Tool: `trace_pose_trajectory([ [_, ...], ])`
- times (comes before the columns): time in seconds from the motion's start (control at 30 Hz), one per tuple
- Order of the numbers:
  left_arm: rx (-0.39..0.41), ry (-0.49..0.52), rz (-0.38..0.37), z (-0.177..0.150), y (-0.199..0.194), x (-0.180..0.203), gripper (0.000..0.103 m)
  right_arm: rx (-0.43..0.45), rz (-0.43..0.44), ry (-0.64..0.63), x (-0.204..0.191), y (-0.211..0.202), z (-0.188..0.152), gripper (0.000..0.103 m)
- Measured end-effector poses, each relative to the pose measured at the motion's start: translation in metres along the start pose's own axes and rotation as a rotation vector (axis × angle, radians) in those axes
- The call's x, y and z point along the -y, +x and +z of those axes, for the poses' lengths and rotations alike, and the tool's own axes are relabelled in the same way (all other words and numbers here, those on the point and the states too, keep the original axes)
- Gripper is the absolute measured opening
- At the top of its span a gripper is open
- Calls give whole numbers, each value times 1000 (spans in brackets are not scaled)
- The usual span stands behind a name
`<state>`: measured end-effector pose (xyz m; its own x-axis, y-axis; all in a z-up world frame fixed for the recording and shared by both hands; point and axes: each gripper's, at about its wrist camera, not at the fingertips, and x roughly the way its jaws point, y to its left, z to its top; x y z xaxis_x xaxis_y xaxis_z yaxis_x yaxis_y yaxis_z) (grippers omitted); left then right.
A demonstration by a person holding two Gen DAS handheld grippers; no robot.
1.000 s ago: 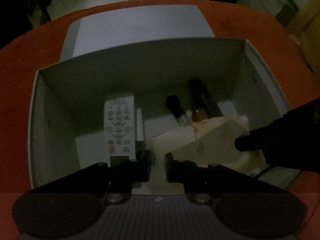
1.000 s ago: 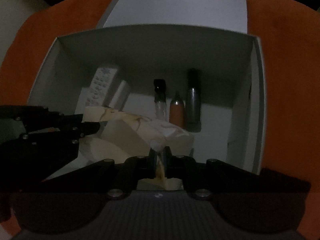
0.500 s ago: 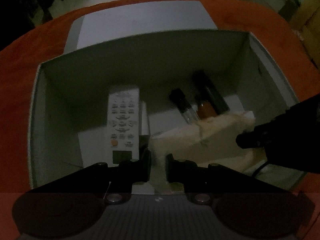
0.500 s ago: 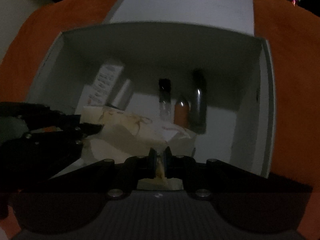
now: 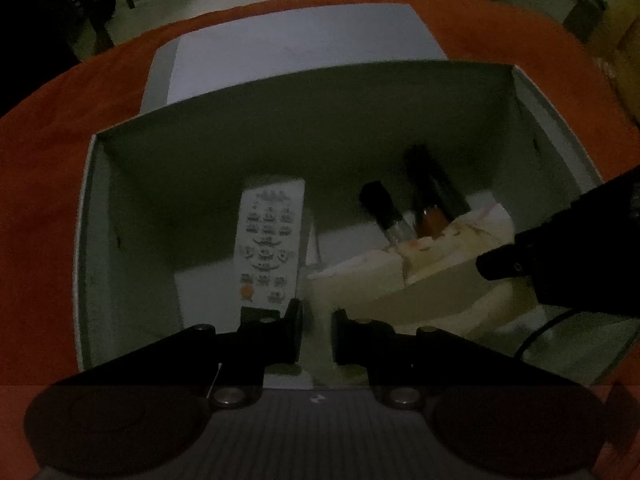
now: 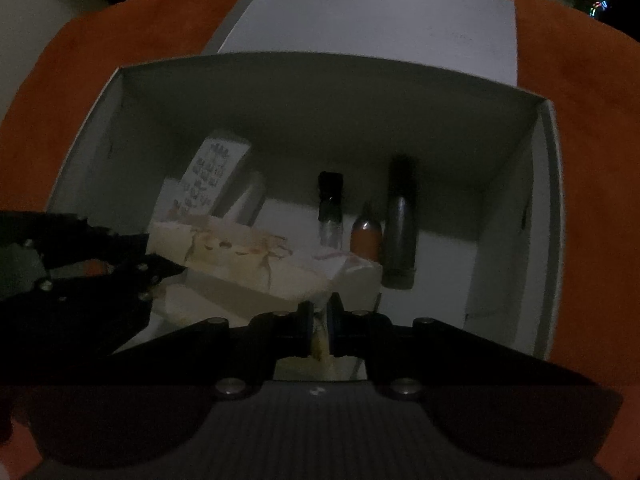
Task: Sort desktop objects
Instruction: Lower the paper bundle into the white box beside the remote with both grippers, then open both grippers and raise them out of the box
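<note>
An open grey box (image 5: 280,132) stands on an orange cloth. Both grippers hold a cream soft pack (image 5: 440,276) low inside it. My left gripper (image 5: 316,332) is shut on the pack's left end. My right gripper (image 6: 319,326) is shut on the pack (image 6: 248,256) at its right end. A white remote (image 5: 268,240) lies on the box floor just left of the pack. Behind the pack lie a clear bottle with a black cap (image 6: 330,208), a small orange bottle (image 6: 365,236) and a tall dark bottle (image 6: 400,228).
The box's flat grey lid (image 6: 380,28) lies on the cloth just beyond the far wall. Orange cloth (image 5: 48,200) surrounds the box on all sides. Chairs and furniture stand on the dim floor past the table edge.
The pack has sunk lower in the box and lies flatter, hiding more of the bottles' bases. Both grippers moved with it and kept their hold.
</note>
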<state>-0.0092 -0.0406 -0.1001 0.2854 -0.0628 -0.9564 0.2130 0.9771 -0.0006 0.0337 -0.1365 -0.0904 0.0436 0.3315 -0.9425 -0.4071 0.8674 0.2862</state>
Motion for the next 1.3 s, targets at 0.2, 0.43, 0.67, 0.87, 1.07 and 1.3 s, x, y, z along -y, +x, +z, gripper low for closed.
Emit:
trace_pose_trajectory([
  [0.2,-25,-54,-26,0,2,-5,16,-13,18,19,4,3,-1,10],
  [0.43,-1,-48,15,-3,-5,-3,58,-26,22,22,1,-3,-3,22],
  [0.67,25,-64,13,-1,-24,-5,83,12,40,47,3,-30,1,50],
  [0.87,70,-105,-30,14,-52,-17,90,68,94,100,14,-63,14,54],
  [1.07,99,-140,-56,41,-67,-40,91,149,124,138,27,-93,39,58],
  [1.3,99,-174,-47,77,-61,-69,91,192,114,180,53,-103,74,61],
])
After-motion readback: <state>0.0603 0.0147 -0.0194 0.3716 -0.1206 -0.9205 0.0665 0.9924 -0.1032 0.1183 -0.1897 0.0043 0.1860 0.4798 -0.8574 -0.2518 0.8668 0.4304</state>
